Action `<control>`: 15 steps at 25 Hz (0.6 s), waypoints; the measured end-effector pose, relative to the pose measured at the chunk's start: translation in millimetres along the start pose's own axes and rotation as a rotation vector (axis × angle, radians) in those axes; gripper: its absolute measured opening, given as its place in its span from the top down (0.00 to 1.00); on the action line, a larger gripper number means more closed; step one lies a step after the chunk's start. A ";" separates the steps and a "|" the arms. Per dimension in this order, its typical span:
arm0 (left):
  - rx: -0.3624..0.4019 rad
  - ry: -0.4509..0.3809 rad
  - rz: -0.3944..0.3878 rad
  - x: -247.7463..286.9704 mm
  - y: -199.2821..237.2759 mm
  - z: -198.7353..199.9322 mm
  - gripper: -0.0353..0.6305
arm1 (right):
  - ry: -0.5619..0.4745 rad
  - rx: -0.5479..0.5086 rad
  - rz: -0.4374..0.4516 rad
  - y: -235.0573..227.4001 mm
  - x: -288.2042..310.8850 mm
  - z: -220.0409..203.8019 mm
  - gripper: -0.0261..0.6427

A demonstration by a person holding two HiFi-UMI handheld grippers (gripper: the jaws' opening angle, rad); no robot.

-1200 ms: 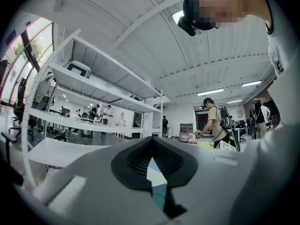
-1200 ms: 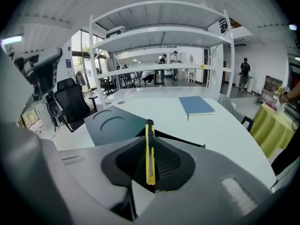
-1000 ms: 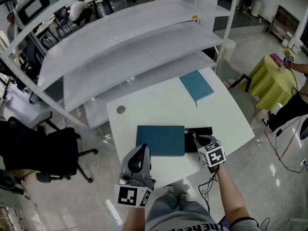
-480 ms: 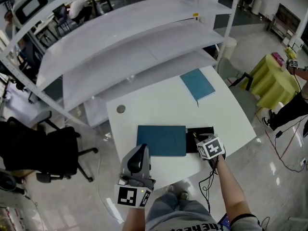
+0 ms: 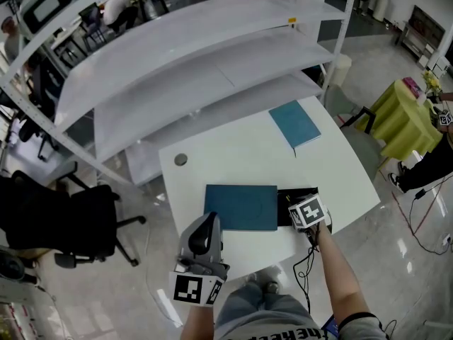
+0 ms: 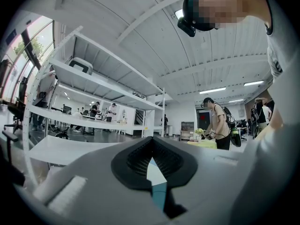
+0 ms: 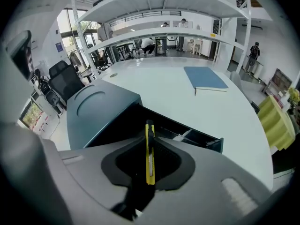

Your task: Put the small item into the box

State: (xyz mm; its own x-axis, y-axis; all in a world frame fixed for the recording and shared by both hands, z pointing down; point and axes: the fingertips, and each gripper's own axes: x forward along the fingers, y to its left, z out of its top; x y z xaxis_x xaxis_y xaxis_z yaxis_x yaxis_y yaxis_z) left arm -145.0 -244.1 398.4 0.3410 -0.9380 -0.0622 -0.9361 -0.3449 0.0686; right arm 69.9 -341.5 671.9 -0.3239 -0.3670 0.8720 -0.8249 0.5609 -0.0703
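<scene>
Your right claw (image 7: 149, 140) clamps yellow cutter (image 7: 149, 156) above open box (image 7: 187, 131) at frame centre, poised for drop; left claw (image 6: 152, 162) closed, empty, held lower left, off desk (image 5: 233, 154).

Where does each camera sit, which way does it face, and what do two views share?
Head view: on the person's head, looking steeply down at the white table; shows the left gripper, right gripper and right forearm.
Left gripper view: on the left gripper, tilted upward toward the shelves; shows its shut, empty jaws and the person's torso.
Right gripper view: on the right gripper, facing across the table over the open box; its jaws hold a yellow knife.
Shared: head and right gripper views both show the box, teal lid and notebook.
</scene>
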 end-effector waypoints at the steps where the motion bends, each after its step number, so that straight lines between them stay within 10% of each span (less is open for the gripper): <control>1: 0.000 0.001 0.001 0.0 0.9 -0.4 0.92 | 0.007 0.004 -0.003 -0.7 1.5 -0.8 0.88; 15: -0.005 0.014 0.008 0.9 8.5 -5.2 0.92 | 0.062 0.025 -0.031 -8.1 13.7 -10.2 0.88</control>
State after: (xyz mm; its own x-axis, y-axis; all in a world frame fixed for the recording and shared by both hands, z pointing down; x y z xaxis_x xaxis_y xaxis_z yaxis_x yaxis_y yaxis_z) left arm -152.2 -248.0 404.1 0.3352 -0.9410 -0.0473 -0.9383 -0.3379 0.0736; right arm 76.8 -343.5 689.4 -0.2694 -0.3363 0.9024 -0.8457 0.5309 -0.0546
